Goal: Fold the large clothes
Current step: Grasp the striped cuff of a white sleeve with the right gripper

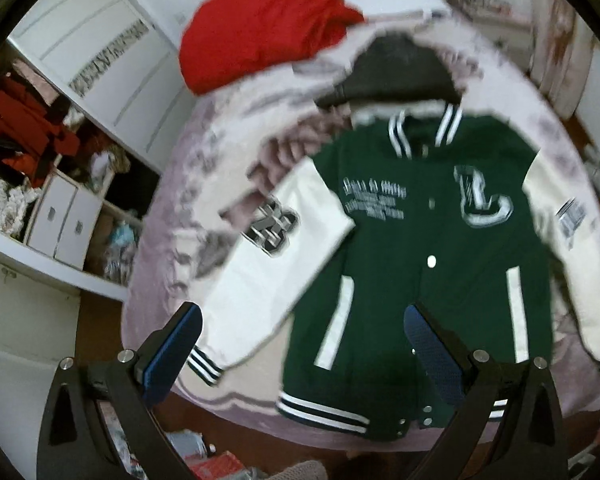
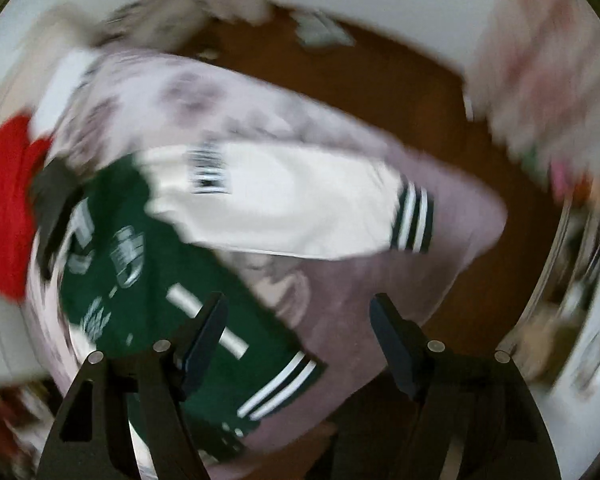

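Jacket: a green varsity jacket [image 1: 420, 240] with cream sleeves lay spread flat, front up and snapped closed, filling the centre and right of the left wrist view; in the right wrist view it sat at lower left.
Sleeves: the one at centre left of the left wrist view [image 1: 276, 264] angled out from the body; the other [image 2: 292, 200] stretched across the middle of the right wrist view, its striped cuff near the bed's edge.
Bed: a pale patterned bedspread [image 1: 188, 208] carried the jacket.
Left gripper [image 1: 300, 344]: hovered above the hem end, jaws wide, holding nothing.
Right gripper [image 2: 298, 344]: hung over the jacket's side, jaws wide and empty; that view was badly blurred.
Step in hand: judged as the very start, garment laid out, no fold made yet.
Next move: likely calls for closing on a sleeve and bringing it across the chest.
Surroundings: a red garment [image 1: 260, 28] lay at the top of the left view; a dark one [image 1: 396, 72] sat above the collar.
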Tool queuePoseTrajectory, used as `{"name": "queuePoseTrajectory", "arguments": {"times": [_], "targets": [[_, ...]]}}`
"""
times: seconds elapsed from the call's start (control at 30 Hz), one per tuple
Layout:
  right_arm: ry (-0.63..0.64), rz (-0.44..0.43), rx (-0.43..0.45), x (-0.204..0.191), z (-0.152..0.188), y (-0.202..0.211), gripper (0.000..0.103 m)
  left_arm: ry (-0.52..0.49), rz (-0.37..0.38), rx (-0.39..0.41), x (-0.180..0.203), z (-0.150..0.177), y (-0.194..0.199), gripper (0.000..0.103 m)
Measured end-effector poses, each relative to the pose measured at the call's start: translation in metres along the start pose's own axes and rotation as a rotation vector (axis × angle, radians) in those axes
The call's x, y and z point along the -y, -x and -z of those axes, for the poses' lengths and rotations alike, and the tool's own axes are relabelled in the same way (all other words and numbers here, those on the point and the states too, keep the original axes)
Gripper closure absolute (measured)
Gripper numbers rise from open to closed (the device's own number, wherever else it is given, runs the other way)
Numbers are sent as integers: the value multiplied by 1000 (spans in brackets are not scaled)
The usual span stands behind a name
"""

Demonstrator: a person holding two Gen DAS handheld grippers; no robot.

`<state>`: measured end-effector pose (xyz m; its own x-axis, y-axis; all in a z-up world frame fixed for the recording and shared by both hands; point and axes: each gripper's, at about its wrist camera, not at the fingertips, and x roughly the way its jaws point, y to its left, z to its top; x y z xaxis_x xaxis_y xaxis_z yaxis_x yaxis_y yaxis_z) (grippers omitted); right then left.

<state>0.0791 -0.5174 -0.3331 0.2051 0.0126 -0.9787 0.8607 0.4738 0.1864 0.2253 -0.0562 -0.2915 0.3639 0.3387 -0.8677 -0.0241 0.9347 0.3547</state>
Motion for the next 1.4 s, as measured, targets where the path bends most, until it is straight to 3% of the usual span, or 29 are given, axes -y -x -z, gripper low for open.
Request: {"name": "queuePoseTrajectory", "arguments": {"times": [0.1,0.23,0.3,0.37,0.4,0.43,0.47,0.53,0.63,0.77,0.9,0.97,1.03,1.2,1.27,1.4], "targets": [[-225,-71,-104,75,-23,-102,25,-19,-22,-81,34,7,-47,0],[-490,-204,-136,137,-26,-194,24,-61,-41,-144,84,12,-91,0],[-608,-313,-98,154,-25,-222,22,-69,-30,-148,107,11,-102,0],[-685,-357,-14,159,-21,-228,22,-90,-4,-153,133,6,-111,0],[-703,-387,59,158,-20,-227,33,-110,17,-154,149,3,-115,0],[-689,-390,103,154,-21,-225,64,-134,38,-146,167,-2,-117,0],[-669,-386,121,150,-21,-223,81,-151,52,-136,182,-6,-118,0],[-635,-379,174,148,-28,-218,85,-198,99,-102,213,-18,-117,0],[-589,-387,232,147,-54,-200,87,-275,179,-61,262,-45,-118,0],[-476,-388,277,134,-126,-180,87,-315,278,-39,311,-93,-135,0],[-348,-349,275,105,-204,-184,87,-386,255,-38,356,-122,-175,0],[-320,-328,273,97,-239,-183,88,-389,236,-85,368,-128,-203,0],[-309,-321,282,84,-261,-180,88,-324,298,-121,368,-131,-226,0],[-213,-323,338,35,-280,-140,88,-299,296,-62,355,-124,-210,0],[-143,-335,357,8,-271,-117,88,-248,309,-49,333,-118,-200,0],[82,-362,371,-92,-228,-71,88,-103,280,-9,248,-94,-181,0]]}}
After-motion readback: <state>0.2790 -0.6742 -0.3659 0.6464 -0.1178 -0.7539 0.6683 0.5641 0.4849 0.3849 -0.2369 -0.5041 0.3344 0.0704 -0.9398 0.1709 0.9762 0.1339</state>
